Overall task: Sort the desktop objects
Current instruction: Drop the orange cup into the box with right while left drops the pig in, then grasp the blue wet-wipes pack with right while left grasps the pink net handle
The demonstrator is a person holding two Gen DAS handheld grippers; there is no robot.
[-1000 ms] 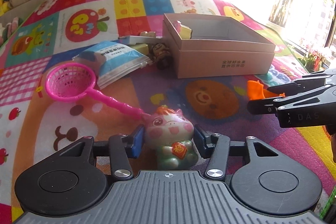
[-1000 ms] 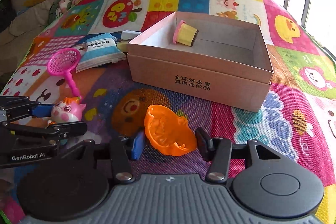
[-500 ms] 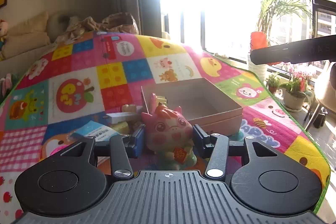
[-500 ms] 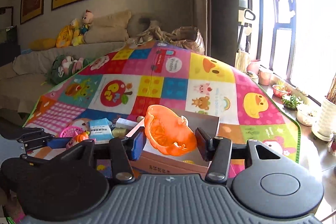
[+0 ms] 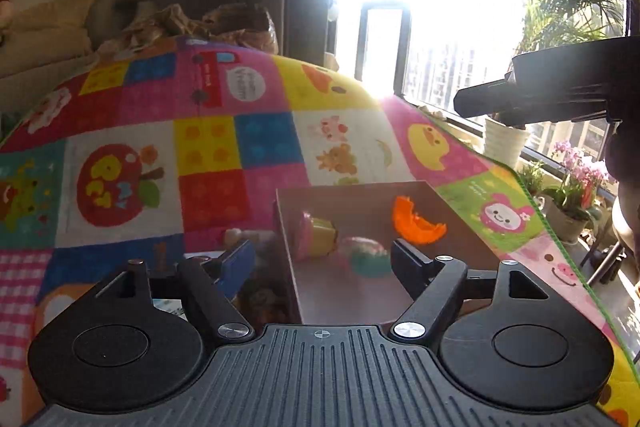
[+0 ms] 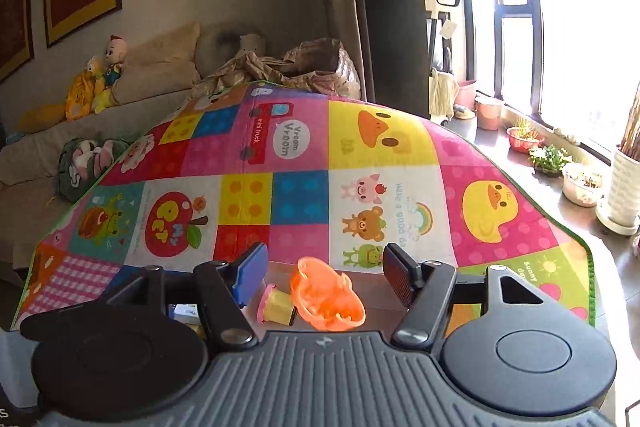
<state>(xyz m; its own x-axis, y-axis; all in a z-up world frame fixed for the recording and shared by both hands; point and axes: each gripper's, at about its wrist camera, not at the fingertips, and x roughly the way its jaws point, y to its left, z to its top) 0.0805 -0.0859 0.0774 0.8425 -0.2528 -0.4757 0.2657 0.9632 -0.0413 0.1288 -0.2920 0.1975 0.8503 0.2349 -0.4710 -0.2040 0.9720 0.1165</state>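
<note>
**Over the box, both your grippers are standing open**

Above the cardboard box (image 5: 460,247) on the patchwork play mat (image 5: 240,147), you are holding your left gripper (image 5: 322,259) with its jaws just having been opening, nothing between the pads. Below them the pig figurine (image 5: 366,255) is lying blurred inside the box, just beside the pink-and-yellow cup toy (image 5: 314,235). Farther right, the orange shell toy (image 5: 416,221) is sitting in the box too. Your right gripper (image 6: 324,267) is likewise gaping, jaws just having been opening, the orange piece loose beneath them, pads not touching it.
</note>
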